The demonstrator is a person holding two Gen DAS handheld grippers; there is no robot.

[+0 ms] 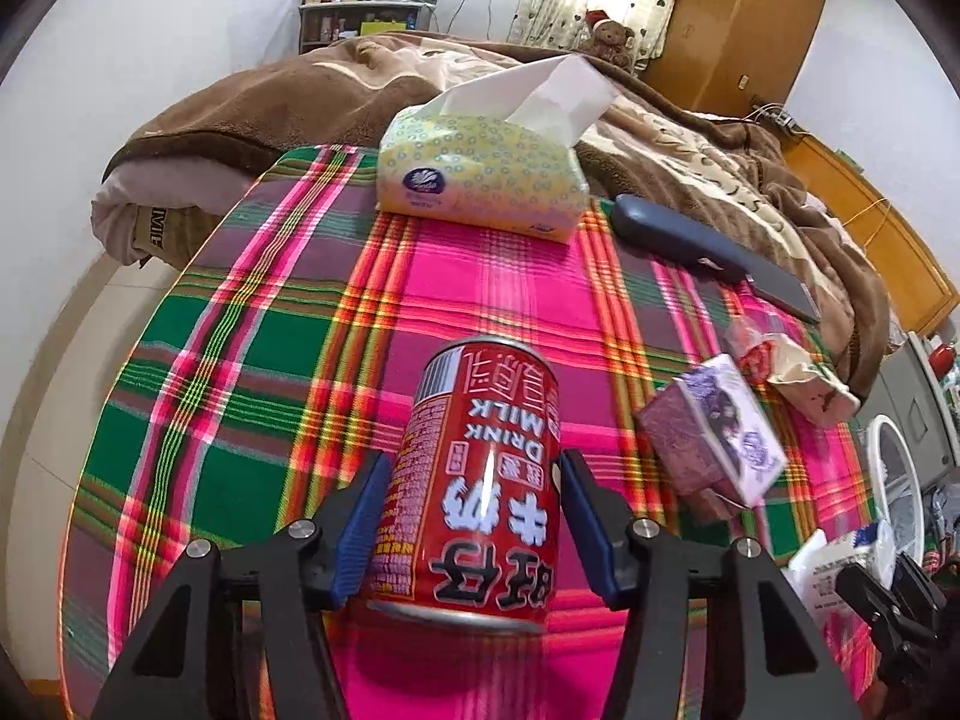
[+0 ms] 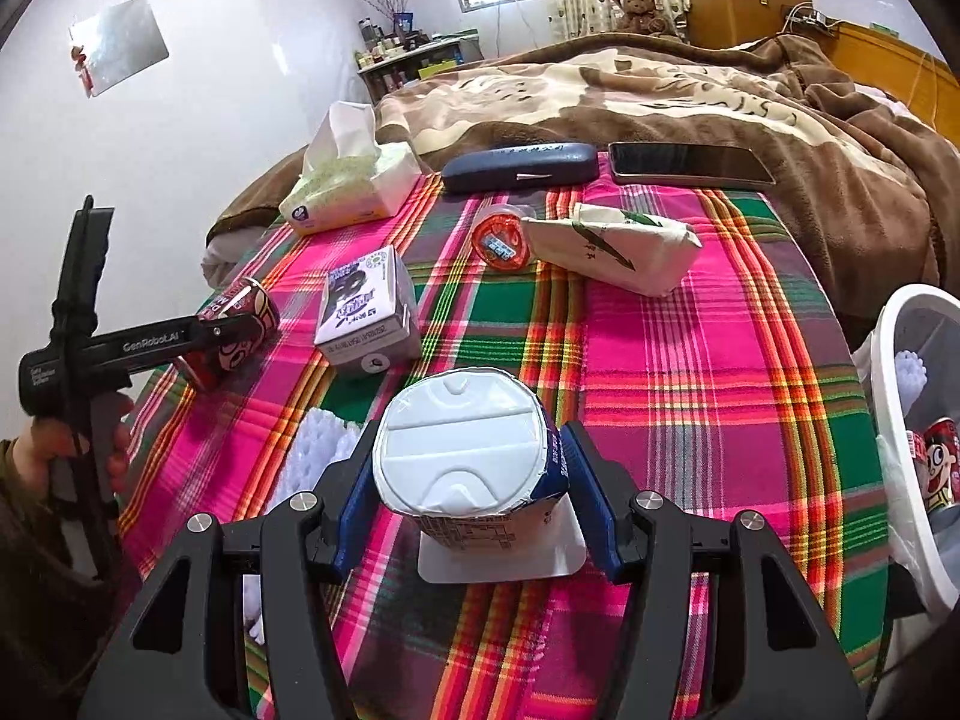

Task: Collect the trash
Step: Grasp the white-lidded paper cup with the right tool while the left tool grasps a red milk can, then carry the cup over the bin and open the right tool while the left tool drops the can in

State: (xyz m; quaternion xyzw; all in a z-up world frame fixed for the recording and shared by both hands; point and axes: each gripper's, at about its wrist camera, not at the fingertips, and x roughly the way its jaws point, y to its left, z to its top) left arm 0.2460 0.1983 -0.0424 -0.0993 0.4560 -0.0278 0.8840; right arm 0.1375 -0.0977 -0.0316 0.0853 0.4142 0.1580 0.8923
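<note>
The left gripper (image 1: 474,531) has its blue pads against a tilted red milk-drink can (image 1: 480,480); the grip looks shallow, so the can could roll free. The right gripper (image 2: 474,495) clamps a white yogurt cup (image 2: 471,453), with the white bin (image 2: 900,324) to its right. The purple carton (image 2: 366,306) stands close ahead-left, with open plaid cloth (image 2: 690,372) ahead-right.

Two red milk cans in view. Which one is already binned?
The red can inside the white bin at the right edge. The other red milk can lies tipped on the plaid cloth between the left gripper's jaws.
</note>
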